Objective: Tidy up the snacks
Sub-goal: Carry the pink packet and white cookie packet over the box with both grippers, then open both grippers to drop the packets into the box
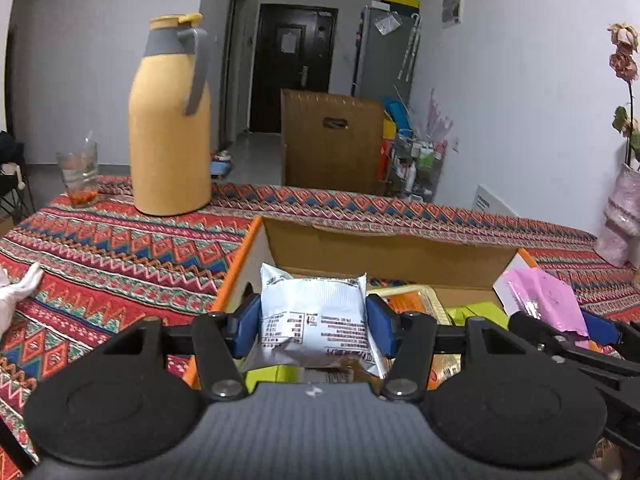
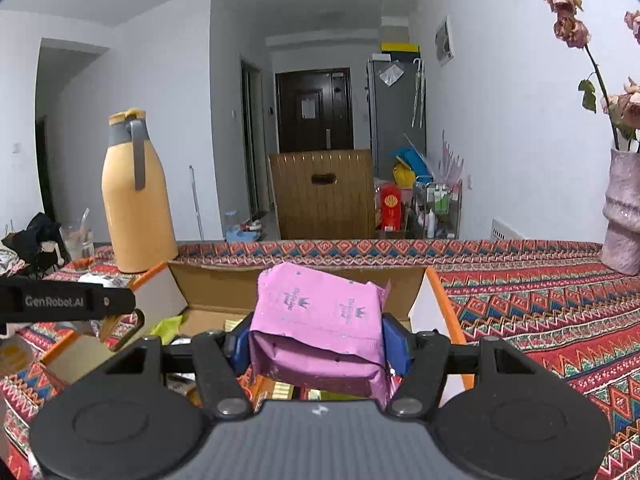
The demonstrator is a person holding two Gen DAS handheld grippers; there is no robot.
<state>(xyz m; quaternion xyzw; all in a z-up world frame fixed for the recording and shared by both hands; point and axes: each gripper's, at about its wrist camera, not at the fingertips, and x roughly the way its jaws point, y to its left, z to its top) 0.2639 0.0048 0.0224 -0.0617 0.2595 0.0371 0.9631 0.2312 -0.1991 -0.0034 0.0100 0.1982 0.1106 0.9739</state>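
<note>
Two snack packets hang over one open cardboard box (image 1: 384, 240) on the worktop (image 1: 120, 240): the left tongs (image 1: 313, 320) grip a white packet (image 1: 314, 312), and the right tongs (image 2: 318, 342) grip a pink packet (image 2: 320, 320), each partly closed with pads on its sides, long axis pointing away.

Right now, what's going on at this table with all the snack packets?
A person is sorting snacks with a hand-held tool in each hand. The left tool clamps a white snack packet, and the right tool clamps a pink packet. Both are held over an open cardboard box on the patterned tablecloth, which already holds other packets.
</note>
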